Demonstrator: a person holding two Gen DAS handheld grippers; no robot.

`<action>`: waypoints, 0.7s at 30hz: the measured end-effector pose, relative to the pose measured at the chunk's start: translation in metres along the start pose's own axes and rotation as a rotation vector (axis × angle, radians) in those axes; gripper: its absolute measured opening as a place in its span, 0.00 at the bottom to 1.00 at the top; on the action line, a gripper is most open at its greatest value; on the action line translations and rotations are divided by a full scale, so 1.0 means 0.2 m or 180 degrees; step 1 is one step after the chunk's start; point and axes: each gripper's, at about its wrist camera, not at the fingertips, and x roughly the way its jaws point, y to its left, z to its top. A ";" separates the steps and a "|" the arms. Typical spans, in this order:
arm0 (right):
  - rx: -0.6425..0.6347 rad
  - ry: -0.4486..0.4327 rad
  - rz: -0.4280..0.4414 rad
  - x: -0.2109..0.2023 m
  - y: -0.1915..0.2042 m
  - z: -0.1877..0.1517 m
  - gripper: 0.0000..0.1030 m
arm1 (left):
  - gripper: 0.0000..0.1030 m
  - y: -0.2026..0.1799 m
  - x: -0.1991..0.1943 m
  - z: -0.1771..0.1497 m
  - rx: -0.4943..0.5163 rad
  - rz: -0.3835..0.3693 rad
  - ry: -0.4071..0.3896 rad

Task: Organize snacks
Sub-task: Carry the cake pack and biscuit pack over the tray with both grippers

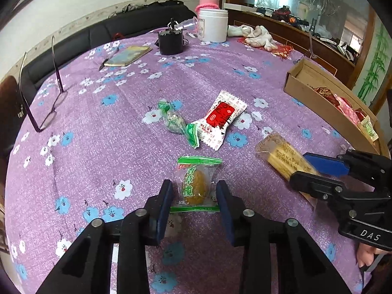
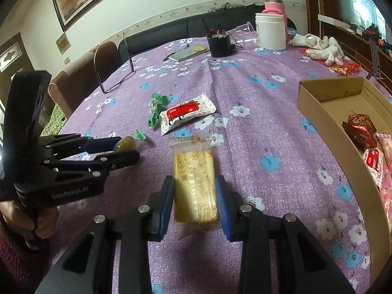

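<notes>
Left gripper (image 1: 193, 193): fingers (image 1: 165, 208) narrowly parted, straddling a green-edged packet with a yellow-brown fruit (image 1: 197, 183) lying flat on the table (image 1: 98, 171); whether the pads press on the wrapper cannot be told, a sliver of gap showing at each side in the left wrist view. Right gripper (image 2: 195, 196): fingers (image 2: 221, 205) set close against both long sides of a clear-wrapped yellow biscuit bar (image 2: 194, 186), clenched on it by the look of things, bar lying on the cloth near the table's middle.

Count of loose snacks on the purple flowered cloth: four. One fruit packet, one biscuit bar, one white-and-red sachet (image 1: 220, 120), one green twist-wrapped candy (image 1: 175, 121), the last two touching toward the table's centre.

One cardboard box (image 2: 318, 103) at the right edge of the table, already holding several red and pink wrapped snacks (image 2: 360, 129); exact number there not countable.

Elsewhere, toward the far edge: one pair of glasses (image 1: 41, 90), one white jar (image 1: 212, 24), one black pot (image 1: 170, 41), one notebook (image 1: 128, 55).
</notes>
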 end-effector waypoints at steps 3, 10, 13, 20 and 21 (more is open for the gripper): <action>0.0073 -0.0062 0.0037 -0.01 -0.02 0.00 0.31 | 0.27 -0.01 -0.02 0.01 -0.0019 0.0020 -0.0091; 0.0238 -0.0256 0.0068 -0.06 -0.06 0.00 0.31 | 0.23 -0.05 -0.04 0.02 -0.0030 0.0076 -0.0197; 0.0307 -0.0330 0.0089 -0.08 -0.08 0.00 0.31 | 0.23 -0.05 -0.05 0.02 -0.0064 0.0067 -0.0236; 0.0386 -0.0372 0.0111 -0.09 -0.11 0.00 0.31 | 0.23 -0.05 -0.06 0.03 -0.0068 0.0027 -0.0253; 0.0391 -0.0365 0.0111 -0.08 -0.11 0.00 0.31 | 0.23 -0.05 -0.05 0.02 -0.0068 0.0061 -0.0229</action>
